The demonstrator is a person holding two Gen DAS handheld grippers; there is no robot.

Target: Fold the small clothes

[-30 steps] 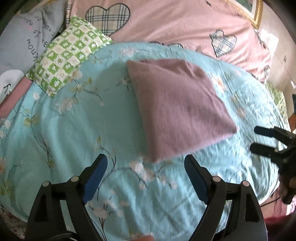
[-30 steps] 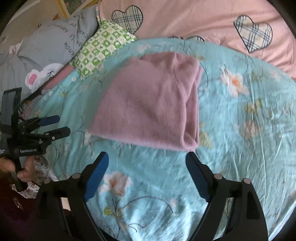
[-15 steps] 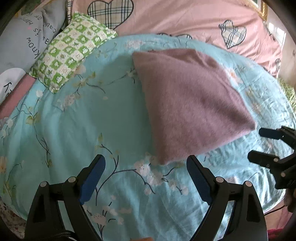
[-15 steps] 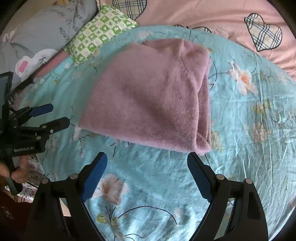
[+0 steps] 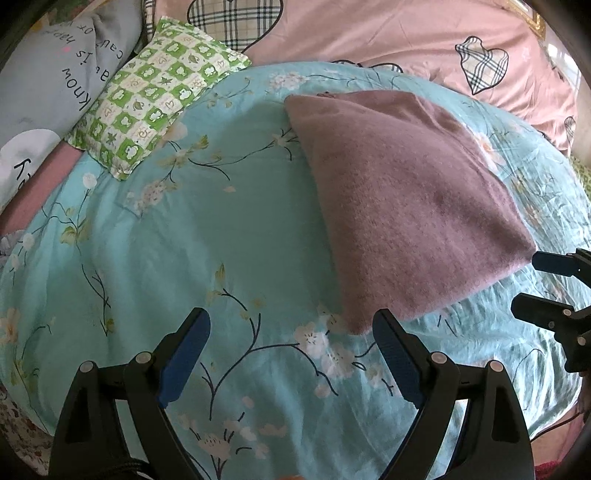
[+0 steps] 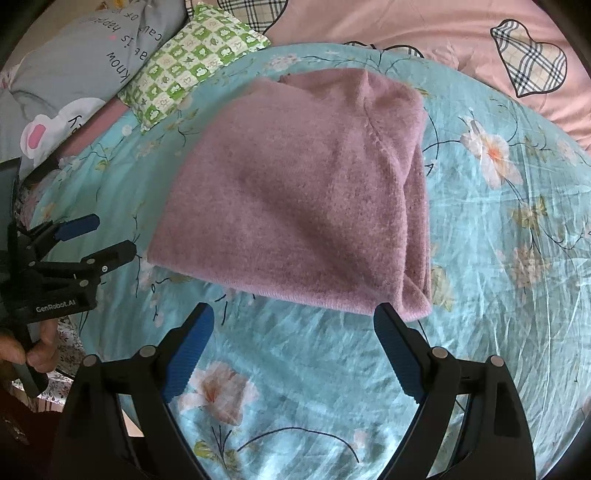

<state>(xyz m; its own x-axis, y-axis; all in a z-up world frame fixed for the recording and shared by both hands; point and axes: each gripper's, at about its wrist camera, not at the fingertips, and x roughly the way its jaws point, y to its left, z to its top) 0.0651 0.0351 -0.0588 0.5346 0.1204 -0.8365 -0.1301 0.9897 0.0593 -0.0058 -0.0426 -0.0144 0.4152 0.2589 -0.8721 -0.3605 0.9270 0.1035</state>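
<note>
A mauve fleece garment (image 5: 402, 199) lies folded into a flat rectangle on a turquoise floral sheet (image 5: 192, 236); it also shows in the right wrist view (image 6: 295, 199). My left gripper (image 5: 291, 326) is open and empty, its right fingertip close to the garment's near-left corner. My right gripper (image 6: 293, 319) is open and empty, its right fingertip at the garment's near-right corner. Each gripper shows in the other view: the right one (image 5: 532, 284) beside the garment's right corner, the left one (image 6: 107, 240) beside its left edge.
A green checked pillow (image 5: 151, 96) and a grey printed pillow (image 5: 48, 77) lie at the back left. A pink quilt with plaid hearts (image 5: 369, 33) lies behind the sheet. The bed edge runs along the bottom left (image 6: 62, 343).
Both grippers have moved forward towards the garment's near edge, so it looks larger and closer. Both stay open. The garment has not moved.
</note>
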